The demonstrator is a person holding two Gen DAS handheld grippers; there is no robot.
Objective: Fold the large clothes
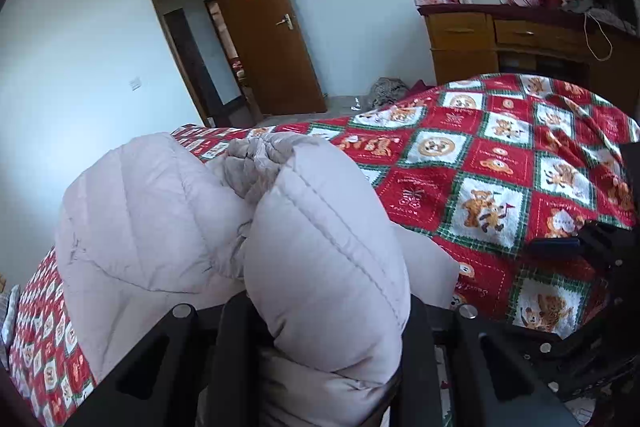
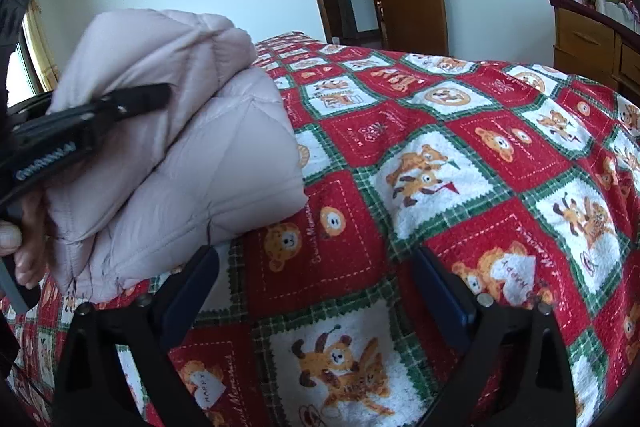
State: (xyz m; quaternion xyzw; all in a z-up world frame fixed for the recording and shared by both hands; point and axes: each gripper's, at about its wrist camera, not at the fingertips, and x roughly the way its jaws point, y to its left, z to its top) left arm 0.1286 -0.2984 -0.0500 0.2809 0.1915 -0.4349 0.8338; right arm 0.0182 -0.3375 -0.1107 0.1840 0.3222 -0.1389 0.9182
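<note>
The left hand-held gripper [image 1: 328,323] is sitting at the lower centre of its view, its fingers clamped on a fold of the pale pink puffer jacket [image 1: 168,227], which is bulging up at the left above the bed. The right hand-held gripper [image 2: 316,287] is hovering low over the bear-patterned bedspread [image 2: 440,167], fingers spread apart and holding nothing. A brown door [image 1: 260,27] is standing open behind, and a wooden dresser [image 1: 500,39], seemingly piled with clutter, is filling the upper right

A bed [image 2: 460,155] carried a red and green checked blanket [image 1: 480,167] printed with teddy bears. A folded pale pink puffer jacket [image 2: 192,155] rested on the blanket's left part, its lower edge touching the cloth.
</note>
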